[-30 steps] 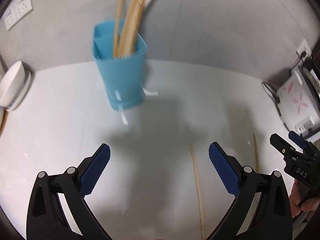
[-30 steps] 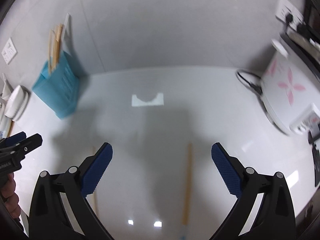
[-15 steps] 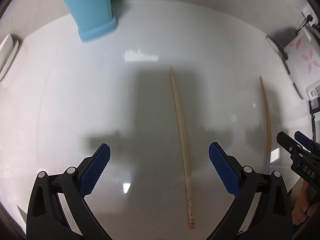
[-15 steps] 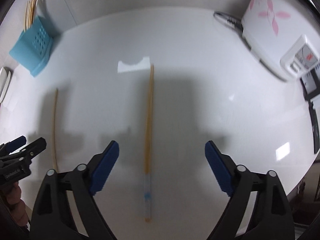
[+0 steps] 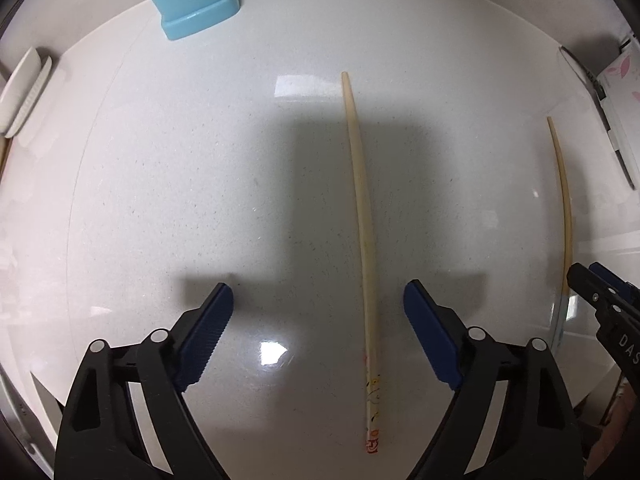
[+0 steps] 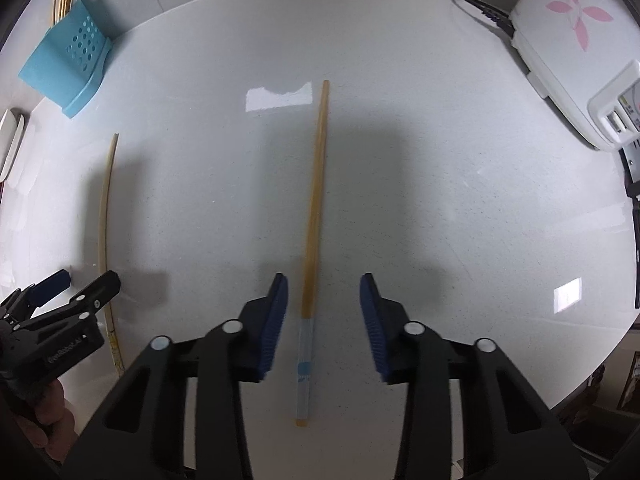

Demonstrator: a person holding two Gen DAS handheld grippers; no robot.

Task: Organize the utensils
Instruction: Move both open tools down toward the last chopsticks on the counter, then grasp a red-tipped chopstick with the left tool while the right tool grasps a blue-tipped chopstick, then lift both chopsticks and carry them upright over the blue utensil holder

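White speckled surface (image 5: 200, 180), lit from above, with a grey wall behind. Two chopsticks lie flat on it, roughly parallel and well apart. The pale chopstick (image 5: 362, 216), printed at its near end, lies between the fingers of the left claw (image 5: 318, 300), nearer the right-hand pad; the jaws stand wide apart and touch nothing. The amber chopstick (image 6: 316, 184), with a clear bluish near end, lies between the fingers of the right claw (image 6: 323, 294); those jaws stand partly apart, neither pad touching the stick. Whether either claw rests on the surface cannot be told.

A blue utensil holder (image 6: 70, 60) stands at the far left against the wall, with several sticks upright in it. A white appliance with pink flower print (image 6: 568, 40) sits at the far right. A white dish-like object (image 5: 22, 92) lies at the left edge.
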